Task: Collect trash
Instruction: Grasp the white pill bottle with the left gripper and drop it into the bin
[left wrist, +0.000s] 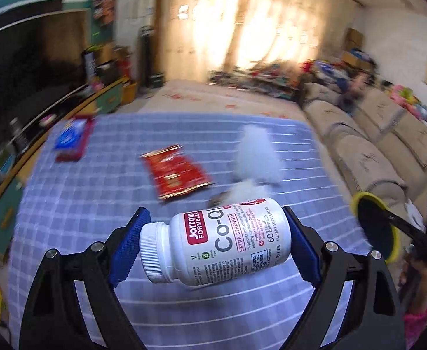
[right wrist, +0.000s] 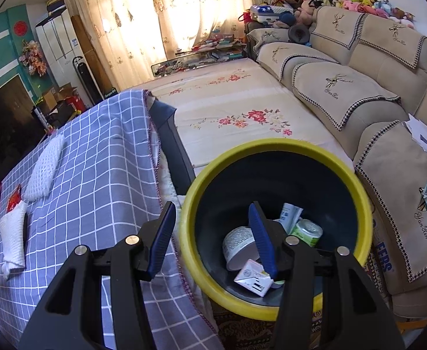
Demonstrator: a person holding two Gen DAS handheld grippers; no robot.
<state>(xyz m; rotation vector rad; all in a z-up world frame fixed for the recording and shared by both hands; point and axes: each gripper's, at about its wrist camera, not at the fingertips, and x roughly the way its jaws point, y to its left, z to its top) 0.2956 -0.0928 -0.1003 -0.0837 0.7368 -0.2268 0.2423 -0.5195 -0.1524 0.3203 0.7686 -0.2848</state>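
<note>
A white supplement bottle (left wrist: pixel 217 240) labelled Jarrow Formulas Co-Q10 lies sideways in the air above a table draped in a blue checked cloth (left wrist: pixel 102 198), clamped end to end by the left gripper (left wrist: pixel 217 245), one blue pad on its cap and the other on its base. Beyond it on the cloth rest a red packet (left wrist: pixel 177 172), a blue-and-red packet (left wrist: pixel 71 140) near the far left edge, and blurred white knitted cloths (left wrist: pixel 255 154). To the right, the right gripper (right wrist: pixel 212 240) stands with its fingers spread apart and holding nothing, one finger outside and one inside the yellow rim of a dark trash bin (right wrist: pixel 274 148) beside the table. In the bin lie a round white tub (right wrist: pixel 239 245), a green can (right wrist: pixel 306 232), a small white carton (right wrist: pixel 254 280) and a pale tube (right wrist: pixel 290 213). A beige sofa (right wrist: pixel 359 87) lines the wall, with plush toys (right wrist: pixel 368 3) on its back.
</note>
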